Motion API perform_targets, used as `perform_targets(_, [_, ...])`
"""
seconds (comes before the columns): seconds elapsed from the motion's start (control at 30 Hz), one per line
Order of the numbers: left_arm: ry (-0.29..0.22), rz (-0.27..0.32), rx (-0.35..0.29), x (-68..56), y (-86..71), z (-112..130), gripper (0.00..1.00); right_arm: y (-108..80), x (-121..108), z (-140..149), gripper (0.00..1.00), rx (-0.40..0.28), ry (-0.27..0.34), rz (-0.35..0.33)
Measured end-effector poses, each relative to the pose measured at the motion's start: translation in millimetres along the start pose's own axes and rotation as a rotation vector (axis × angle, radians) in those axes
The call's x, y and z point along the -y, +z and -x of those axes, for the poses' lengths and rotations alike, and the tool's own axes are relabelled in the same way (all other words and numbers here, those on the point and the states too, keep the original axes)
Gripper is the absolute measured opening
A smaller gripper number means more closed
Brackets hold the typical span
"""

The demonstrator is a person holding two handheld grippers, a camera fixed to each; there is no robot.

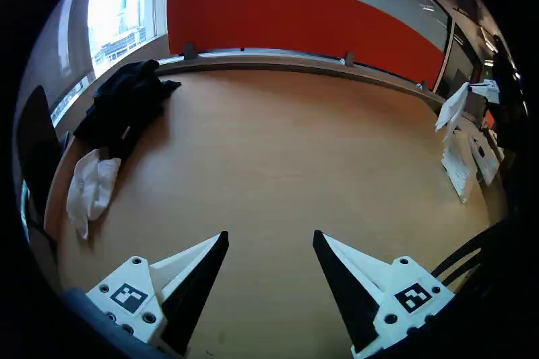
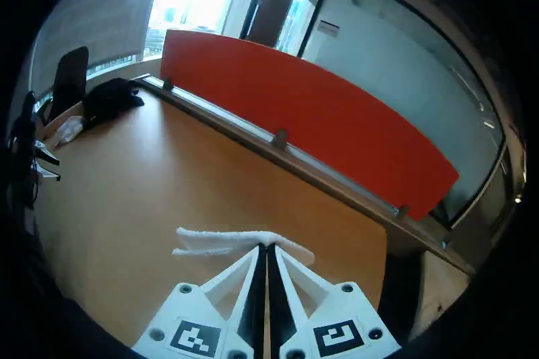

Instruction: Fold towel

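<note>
Two claws above the light-brown wooden table (image 1: 283, 143): left claw (image 1: 269, 238) spread apart; right claw (image 2: 267, 248) pressed together, pinching a white fabric towel (image 2: 222, 240) by its edge.

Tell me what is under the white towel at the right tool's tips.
Wooden table shows all round the white towel at the tips of the shut right tool. The strip directly beneath is covered; whether the towel rests on it or hangs above, I cannot tell.
</note>
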State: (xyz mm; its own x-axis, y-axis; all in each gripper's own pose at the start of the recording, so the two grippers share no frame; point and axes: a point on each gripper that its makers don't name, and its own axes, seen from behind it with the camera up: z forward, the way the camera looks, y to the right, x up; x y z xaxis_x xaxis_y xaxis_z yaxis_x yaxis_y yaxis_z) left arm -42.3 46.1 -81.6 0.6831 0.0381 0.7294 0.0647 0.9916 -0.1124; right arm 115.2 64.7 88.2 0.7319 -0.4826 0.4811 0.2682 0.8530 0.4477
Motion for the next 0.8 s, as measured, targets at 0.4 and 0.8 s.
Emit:
perform_targets(0.4, [0.006, 0.0, 0.001, -3.3, 0.5, -2.4, 0.93, -4.4, -47.8, 3.3, 0.18, 0.015, 0.029, 0.07])
perform_targets(0.8, [0.017, 0.001, -0.001, -6.1, 0.8, -8.0, 0.93, -14.3, -68.6, 15.7, 0.19, 0.033, 0.055, 0.098])
